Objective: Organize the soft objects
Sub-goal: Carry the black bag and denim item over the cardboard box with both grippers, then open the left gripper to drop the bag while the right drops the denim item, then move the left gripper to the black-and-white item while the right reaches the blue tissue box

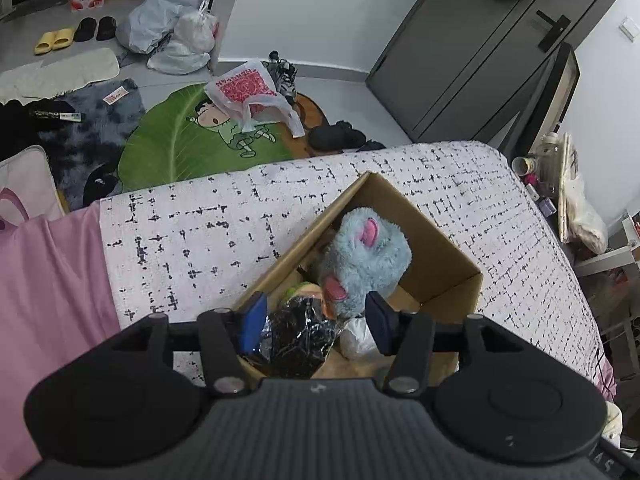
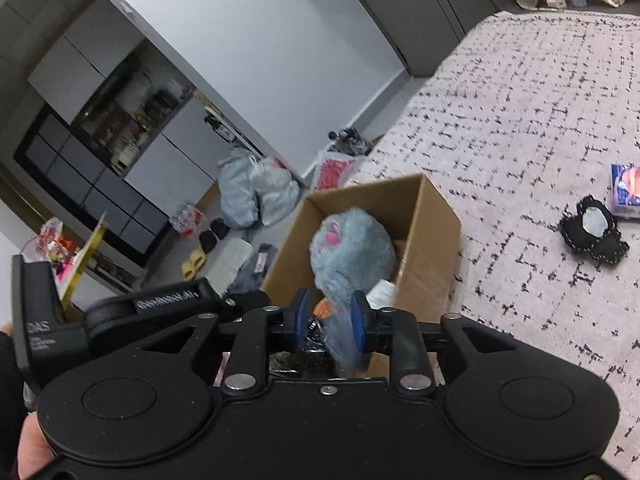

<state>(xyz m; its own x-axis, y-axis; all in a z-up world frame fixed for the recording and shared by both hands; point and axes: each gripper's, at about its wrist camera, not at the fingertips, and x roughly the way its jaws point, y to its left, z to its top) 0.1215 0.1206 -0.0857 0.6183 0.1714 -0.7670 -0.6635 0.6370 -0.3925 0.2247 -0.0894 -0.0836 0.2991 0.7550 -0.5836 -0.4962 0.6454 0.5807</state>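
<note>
Bed: a wide mattress under a pale pink woven cover [image 1: 224,216] with a broken black grid print, coarse in texture; a smooth plain pink sheet [image 1: 48,288] lay over its left part in the left wrist view.
Box: an open brown corrugated cardboard box [image 1: 436,240] stood on the cover near the bed's foot edge, flaps up, walls straight and matte.
Plush toy: a rounded, shaggy blue-grey plush toy [image 1: 372,256] with pink felt patches filled the middle of the box, its top rising about level with the rim.
Other contents: a crinkled, glossy black plastic-wrapped bundle [image 1: 298,336] lay at the near wall of the box, and a small white wrapped lump [image 1: 356,340] just beside it under the plush.
Left gripper: the left gripper [image 1: 316,322], black with flat blue pads, hovered over the near end of the box with its fingers spread wide and nothing between them.
Right gripper: the right gripper [image 2: 329,326] was closed to a narrow gap, its blue pads pinching a tuft of the plush toy's long grey fur at the box's near edge.
Loose items: on the cover well to the right of the box lay a small black fabric pouch [image 2: 594,236] with pale stitched trim and a white lining, and just beyond it a glossy blue and white packet [image 2: 626,196].
Floor: a green leaf-shaped rug [image 1: 168,140] with a cartoon figure lay beyond the bed's foot edge.
</note>
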